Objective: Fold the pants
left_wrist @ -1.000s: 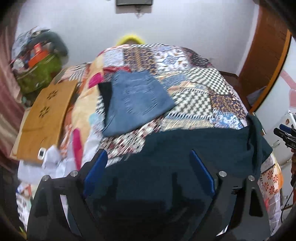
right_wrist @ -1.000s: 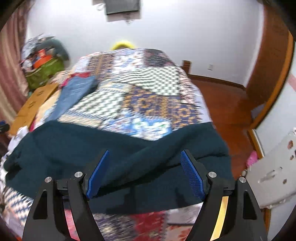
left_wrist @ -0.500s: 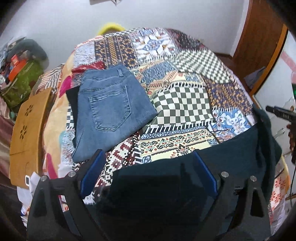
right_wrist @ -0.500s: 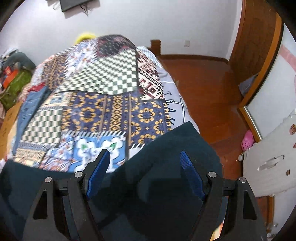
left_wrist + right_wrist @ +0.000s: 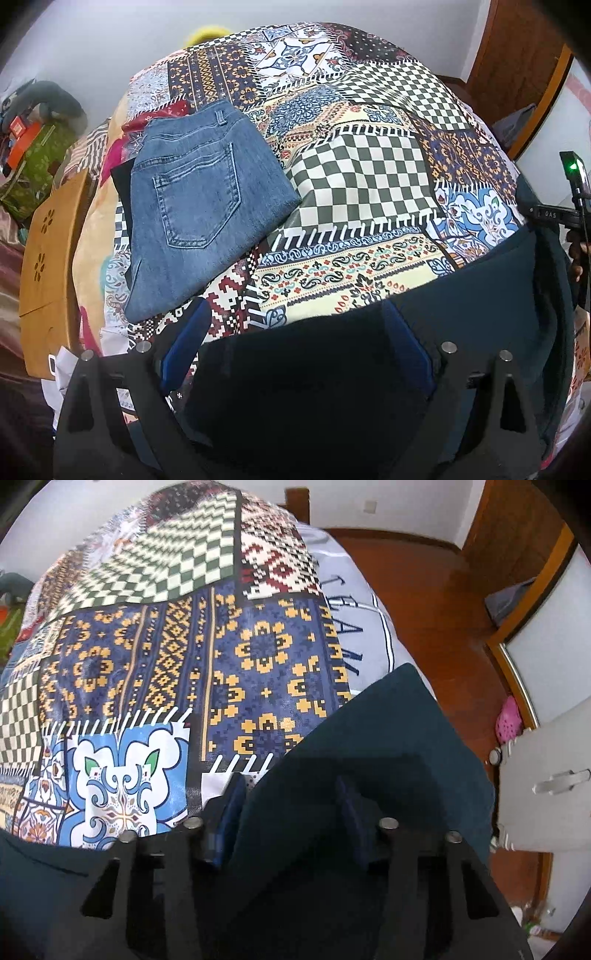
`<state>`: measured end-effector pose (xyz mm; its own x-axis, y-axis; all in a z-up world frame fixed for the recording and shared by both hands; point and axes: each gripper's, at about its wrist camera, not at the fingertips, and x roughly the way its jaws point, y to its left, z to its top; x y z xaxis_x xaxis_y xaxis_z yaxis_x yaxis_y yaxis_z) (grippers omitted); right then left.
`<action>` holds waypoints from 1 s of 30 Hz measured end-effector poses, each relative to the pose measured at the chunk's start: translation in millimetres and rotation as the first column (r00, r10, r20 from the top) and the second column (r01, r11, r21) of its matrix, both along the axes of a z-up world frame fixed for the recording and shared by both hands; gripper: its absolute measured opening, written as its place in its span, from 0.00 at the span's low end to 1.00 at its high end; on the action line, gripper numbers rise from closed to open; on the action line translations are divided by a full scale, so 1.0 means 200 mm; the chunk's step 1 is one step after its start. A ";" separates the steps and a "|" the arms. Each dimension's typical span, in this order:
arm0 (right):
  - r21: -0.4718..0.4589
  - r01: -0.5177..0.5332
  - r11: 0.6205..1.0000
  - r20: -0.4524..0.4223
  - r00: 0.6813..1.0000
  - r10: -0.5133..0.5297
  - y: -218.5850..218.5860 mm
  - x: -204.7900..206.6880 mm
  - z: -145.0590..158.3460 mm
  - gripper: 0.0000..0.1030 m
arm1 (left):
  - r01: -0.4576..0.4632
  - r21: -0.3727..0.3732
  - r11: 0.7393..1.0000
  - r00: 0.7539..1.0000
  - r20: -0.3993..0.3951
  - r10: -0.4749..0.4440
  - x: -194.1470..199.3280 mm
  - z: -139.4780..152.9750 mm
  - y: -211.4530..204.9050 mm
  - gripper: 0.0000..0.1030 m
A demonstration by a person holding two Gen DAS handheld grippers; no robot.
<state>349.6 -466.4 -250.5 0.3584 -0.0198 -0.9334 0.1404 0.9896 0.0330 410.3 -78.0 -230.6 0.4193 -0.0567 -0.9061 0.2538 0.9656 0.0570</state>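
The dark teal pants (image 5: 491, 295) lie across the near edge of the patchwork bedspread (image 5: 354, 173). My left gripper (image 5: 295, 343) is low over them, jaws wide apart, with the cloth lying between its blue pads (image 5: 184, 343). My right gripper (image 5: 291, 805) is at the pants' right end (image 5: 391, 738), its jaws narrower than before with the cloth bunched between them. The cloth covers the fingertips, so the grip itself is hidden. The right gripper's body shows at the right edge of the left wrist view (image 5: 572, 210).
Folded blue jeans (image 5: 199, 206) lie on the bedspread at the left, over a black garment (image 5: 122, 184). A wooden board (image 5: 44, 266) leans beside the bed on the left. A wooden floor (image 5: 424, 590) and a white door (image 5: 546, 775) are right of the bed.
Both grippers have come down and forward onto the near edge of the pants. The right jaws have narrowed around the cloth. The left jaws stay wide.
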 end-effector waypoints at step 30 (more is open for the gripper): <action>0.014 0.132 0.991 0.145 0.980 -0.132 -0.41 -0.77 0.25 0.35 | 0.159 0.010 0.987 0.987 -0.014 -0.159 -0.39 0.08 -0.32 0.91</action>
